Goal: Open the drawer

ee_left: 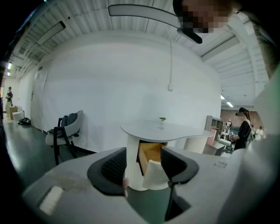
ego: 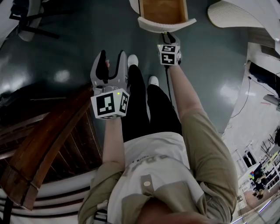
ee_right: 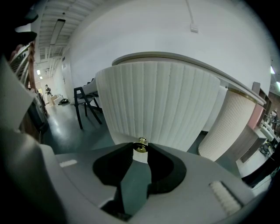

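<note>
Head view showed the drawer (ego: pixel 162 11) already pulled well out ahead of the person's feet, right claw (ee_right: pixel 140 151) clamped on its brass knob (ee_right: pixel 140 144), left claw (ego: pixel 111 60) apart and empty; little seemed left.

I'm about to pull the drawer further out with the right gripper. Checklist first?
1. Right gripper shut on the brass knob: ok.
2. Drawer part open, wooden inside showing: ok.
3. Left gripper open, empty, held away from the drawer: ok.
4. How much slide travel remains: cannot tell.
5. Person's shoes stand back from the drawer front: ok.
</note>
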The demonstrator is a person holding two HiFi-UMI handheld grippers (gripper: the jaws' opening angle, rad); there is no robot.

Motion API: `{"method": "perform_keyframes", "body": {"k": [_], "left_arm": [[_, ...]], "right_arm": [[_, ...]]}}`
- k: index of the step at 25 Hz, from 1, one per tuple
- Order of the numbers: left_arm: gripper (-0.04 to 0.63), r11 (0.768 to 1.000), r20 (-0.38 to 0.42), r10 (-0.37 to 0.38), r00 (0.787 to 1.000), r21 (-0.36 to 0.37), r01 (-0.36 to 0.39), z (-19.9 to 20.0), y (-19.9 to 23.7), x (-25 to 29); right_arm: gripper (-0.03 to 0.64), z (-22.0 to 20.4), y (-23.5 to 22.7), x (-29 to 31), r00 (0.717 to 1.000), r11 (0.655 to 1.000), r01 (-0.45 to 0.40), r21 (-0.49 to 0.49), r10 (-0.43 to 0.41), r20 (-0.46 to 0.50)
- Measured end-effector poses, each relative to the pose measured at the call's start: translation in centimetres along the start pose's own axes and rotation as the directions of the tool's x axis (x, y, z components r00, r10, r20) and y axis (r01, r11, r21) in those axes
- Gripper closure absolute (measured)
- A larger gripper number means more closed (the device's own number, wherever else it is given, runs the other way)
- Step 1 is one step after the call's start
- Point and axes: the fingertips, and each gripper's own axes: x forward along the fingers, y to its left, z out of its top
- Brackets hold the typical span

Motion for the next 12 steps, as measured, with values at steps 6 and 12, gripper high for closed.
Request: {"method": "perform_keyframes", "body": {"k": [6,12], "left_arm": [[0.339,1.000,-0.008,0.007,1.000,0.002,-0.007,-0.1,-0.2,-0.4],[0.339,1.000,-0.013,0.016,1.000,-0.003,-0.016,-0.4,-0.4,-0.9]], "right_arm": [[0.509,-0.9,0.4,-0.7,1.000,1.000,-0.007,0.003,0.007,-0.010],[0.509,-1.5,0.5,-1.3,1.000,1.000,-0.023,-0.007,0.023,-0.018]]}}
